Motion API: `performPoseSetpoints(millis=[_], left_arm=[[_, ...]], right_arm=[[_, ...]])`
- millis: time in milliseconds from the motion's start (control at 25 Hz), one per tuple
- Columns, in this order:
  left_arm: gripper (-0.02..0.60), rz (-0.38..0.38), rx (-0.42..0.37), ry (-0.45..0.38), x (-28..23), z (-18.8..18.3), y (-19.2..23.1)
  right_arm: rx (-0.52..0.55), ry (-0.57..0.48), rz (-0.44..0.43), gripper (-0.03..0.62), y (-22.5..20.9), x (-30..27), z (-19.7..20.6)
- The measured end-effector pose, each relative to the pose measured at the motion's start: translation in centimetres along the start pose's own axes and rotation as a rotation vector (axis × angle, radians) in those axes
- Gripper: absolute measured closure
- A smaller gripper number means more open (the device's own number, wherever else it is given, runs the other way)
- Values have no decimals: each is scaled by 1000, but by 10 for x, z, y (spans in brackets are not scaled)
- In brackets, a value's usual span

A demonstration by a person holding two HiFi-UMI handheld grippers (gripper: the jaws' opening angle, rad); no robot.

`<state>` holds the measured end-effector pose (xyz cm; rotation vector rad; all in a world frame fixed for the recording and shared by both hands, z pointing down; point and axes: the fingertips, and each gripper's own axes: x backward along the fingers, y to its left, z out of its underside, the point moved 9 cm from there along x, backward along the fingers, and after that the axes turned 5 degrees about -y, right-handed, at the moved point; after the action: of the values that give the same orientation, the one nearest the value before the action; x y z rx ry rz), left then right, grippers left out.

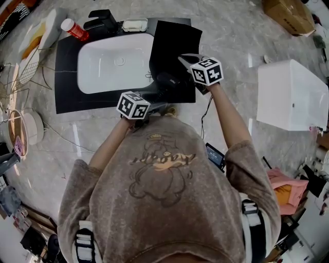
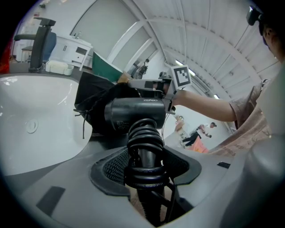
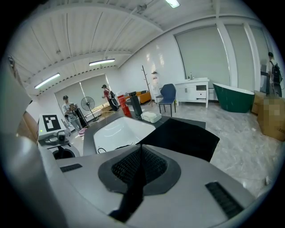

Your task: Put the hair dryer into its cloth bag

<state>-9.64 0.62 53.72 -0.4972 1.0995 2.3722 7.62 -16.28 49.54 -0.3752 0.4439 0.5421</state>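
The black hair dryer (image 2: 133,113) has its cord coiled round the handle (image 2: 143,153). My left gripper (image 2: 144,167) is shut on that handle, and the dryer's body points toward the mouth of the black cloth bag (image 2: 95,104). From above, the dryer (image 1: 165,82) sits between both grippers at the bag's near edge. The bag (image 1: 175,43) lies over the right side of the sink. My right gripper (image 1: 186,61) is shut on the bag's edge, and a fold of black cloth runs between its jaws (image 3: 140,167). The rest of the bag (image 3: 185,138) spreads beyond them.
A white sink basin (image 1: 115,64) is set in a black countertop (image 1: 67,87). A black faucet (image 1: 103,20), a soap dish (image 1: 134,24) and a red-capped can (image 1: 74,29) stand behind it. A white cabinet (image 1: 293,95) is at the right, a cardboard box (image 1: 288,15) farther back.
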Motion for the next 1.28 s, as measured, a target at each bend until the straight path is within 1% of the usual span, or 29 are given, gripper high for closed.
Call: performPoseSetpoints(millis=[120, 240, 360, 560, 800, 1280], left_arm=[[334, -41, 17, -7, -5, -2, 4], [334, -102, 5, 5, -12, -7, 7], [334, -159, 8, -3, -17, -11, 10], [334, -223, 32, -16, -27, -18, 15], [334, -310, 54, -64, -35, -26, 22], [334, -376, 50, -96, -58, -48, 35]], right_arm=[[-5, -10, -11, 583, 2, 3, 2], [-5, -29, -24, 583, 3, 6, 3], [-6, -43, -32, 583, 4, 8, 4], [-12, -56, -29, 583, 5, 11, 4], [-13, -76, -55, 583, 10, 14, 3], [-10, -79, -107, 583, 21, 9, 3]])
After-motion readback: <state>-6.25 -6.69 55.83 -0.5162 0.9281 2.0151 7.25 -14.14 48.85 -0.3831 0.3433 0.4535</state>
